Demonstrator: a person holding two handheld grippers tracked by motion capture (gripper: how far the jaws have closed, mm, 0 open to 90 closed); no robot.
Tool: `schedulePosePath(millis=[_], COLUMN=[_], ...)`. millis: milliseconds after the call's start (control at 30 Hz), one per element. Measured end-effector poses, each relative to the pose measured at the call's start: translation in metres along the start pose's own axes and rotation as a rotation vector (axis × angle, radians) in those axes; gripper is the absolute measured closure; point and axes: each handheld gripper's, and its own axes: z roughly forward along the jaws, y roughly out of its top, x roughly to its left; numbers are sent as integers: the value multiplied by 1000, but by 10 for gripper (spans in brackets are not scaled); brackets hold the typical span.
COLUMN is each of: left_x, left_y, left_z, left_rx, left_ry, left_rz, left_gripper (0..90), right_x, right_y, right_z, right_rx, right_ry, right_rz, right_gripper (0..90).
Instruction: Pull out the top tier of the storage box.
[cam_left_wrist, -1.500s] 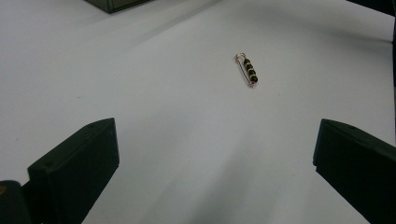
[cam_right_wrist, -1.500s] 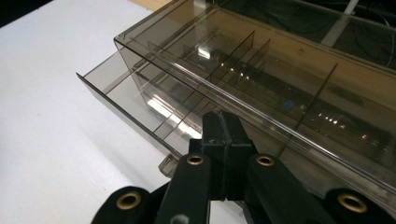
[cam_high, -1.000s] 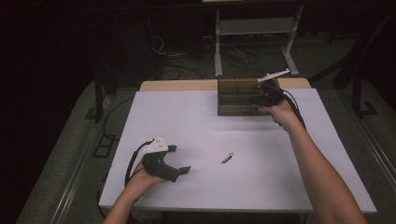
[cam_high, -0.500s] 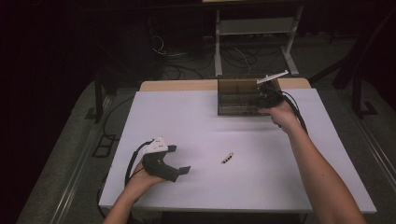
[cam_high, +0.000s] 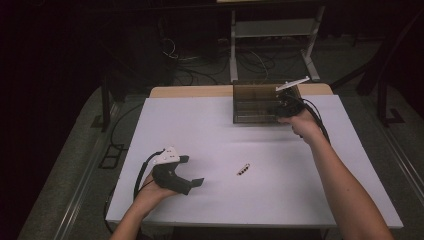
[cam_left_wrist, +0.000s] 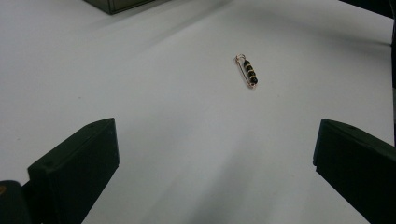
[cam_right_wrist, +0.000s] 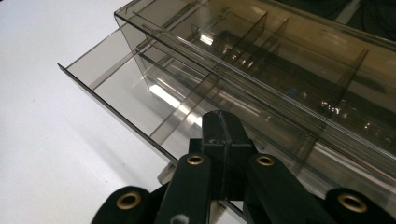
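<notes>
A person's two forearms reach across a white worktop (cam_high: 210, 130), each hand carrying a black two-fingered gripper. At the far edge, the right gripper (cam_high: 283, 107) is at the front of a smoky see-through plastic box (cam_high: 252, 102) with dividers inside; in the right gripper view its fingers (cam_right_wrist: 227, 140) are pressed tight together at the front wall of a shallow drawer (cam_right_wrist: 126, 91) that stands pulled partway out of the box. The fingers meet right at the drawer's front edge (whether they pinch a small handle or the wall itself cannot be made out from this angle). The drawer's compartments appear bare where they can be seen, and its far corner juts out over the worktop.

Near the front left, the left gripper (cam_high: 192, 172) rests low on the worktop in the person's left hand (cam_high: 150, 192), its cable looping back toward the edge. Its fingers (cam_left_wrist: 77, 163) are spread wide with nothing between them. Ahead of them, well apart from both fingers, lies a small gold-coloured safety pin (cam_left_wrist: 247, 71) strung with dark beads, flat on the bare surface. In the high view the pin (cam_high: 243, 169) sits roughly between the two grippers, nearer the left one, and well apart from the box.
</notes>
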Motion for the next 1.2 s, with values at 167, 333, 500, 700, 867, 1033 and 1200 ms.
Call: schedulePosePath(millis=[167, 333, 500, 700, 867, 1033, 1200], left_x=[0, 0, 0, 0, 0, 0, -1], left_y=[0, 0, 0, 0, 0, 0, 0], left_z=[0, 1, 1, 0, 0, 1, 1], left_rx=[1, 0, 1, 1, 1, 1, 1], left_ry=[-1, -1, 0, 0, 0, 0, 0], left_rz=[0, 0, 1, 1, 2, 0, 0], left_gripper=[0, 0, 0, 0, 0, 0, 0], right_x=[-3, -5, -2, 0, -2, -6, -10], right_y=[-3, -6, -8, -11, -12, -15, -17], right_z=[-3, -4, -5, -6, -7, -10, -12], right_rx=[1, -2, -5, -8, 1, -2, -1], right_ry=[-4, -4, 2, 5, -16, -26, -38], right_rz=[7, 11, 8, 6, 0, 10, 17], right_gripper=[890, 890, 890, 890, 890, 890, 890])
